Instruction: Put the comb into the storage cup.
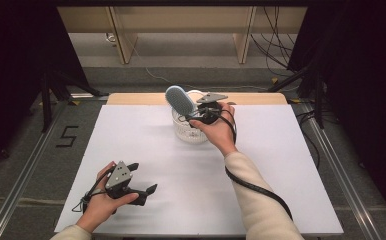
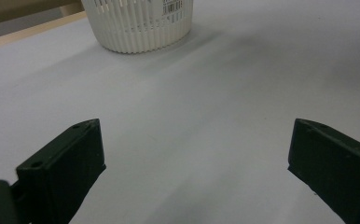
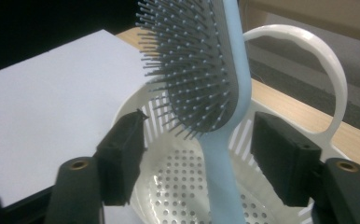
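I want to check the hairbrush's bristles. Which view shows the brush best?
The right gripper view: the hairbrush is close, bristles sharp, its handle between the open jaws above the basket. The high view shows it small.

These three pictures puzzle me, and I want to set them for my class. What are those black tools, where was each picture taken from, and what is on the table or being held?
No robot here: a person holds a two-jaw tool in each hand. The high view looks down from above the person's side of the white table. The other two pictures come from small cameras riding on the tools, looking along their black jaws.

The left hand-held gripper rests low near the table's front edge, jaws wide apart, holding nothing. Its view shows bare tabletop and the white slatted basket farther off.

The right hand-held gripper is at the basket, which stands toward the far edge. A light blue hairbrush stands upright in the basket, handle down, bristles facing the left jaw. The jaws stand either side of its handle without touching it, so it is not gripped.
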`<move>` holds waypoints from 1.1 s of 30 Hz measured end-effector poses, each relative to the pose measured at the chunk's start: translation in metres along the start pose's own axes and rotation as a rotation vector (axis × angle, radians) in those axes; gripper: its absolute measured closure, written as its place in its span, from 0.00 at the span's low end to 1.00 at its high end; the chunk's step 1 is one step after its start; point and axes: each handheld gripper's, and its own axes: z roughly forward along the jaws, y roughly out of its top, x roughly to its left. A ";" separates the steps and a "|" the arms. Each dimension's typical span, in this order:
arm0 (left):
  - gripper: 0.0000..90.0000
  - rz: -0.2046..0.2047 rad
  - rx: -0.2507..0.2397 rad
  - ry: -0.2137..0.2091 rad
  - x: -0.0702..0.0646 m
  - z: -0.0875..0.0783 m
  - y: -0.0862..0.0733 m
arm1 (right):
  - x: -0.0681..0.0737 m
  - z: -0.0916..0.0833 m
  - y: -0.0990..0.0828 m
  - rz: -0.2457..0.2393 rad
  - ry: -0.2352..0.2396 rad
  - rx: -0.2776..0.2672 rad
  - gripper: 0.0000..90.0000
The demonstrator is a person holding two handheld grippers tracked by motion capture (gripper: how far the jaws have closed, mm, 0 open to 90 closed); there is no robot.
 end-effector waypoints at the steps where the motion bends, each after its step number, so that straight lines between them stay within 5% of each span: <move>1: 0.03 0.000 0.000 0.001 0.000 0.000 0.000 | 0.000 -0.001 0.000 -0.003 0.002 0.000 0.37; 9: 0.03 -0.001 0.000 0.002 0.000 0.000 0.000 | 0.000 -0.011 -0.001 -0.011 0.020 -0.011 0.28; 33: 0.03 -0.006 0.003 0.009 0.000 0.000 -0.001 | -0.010 -0.049 -0.034 -0.009 0.023 -0.023 0.25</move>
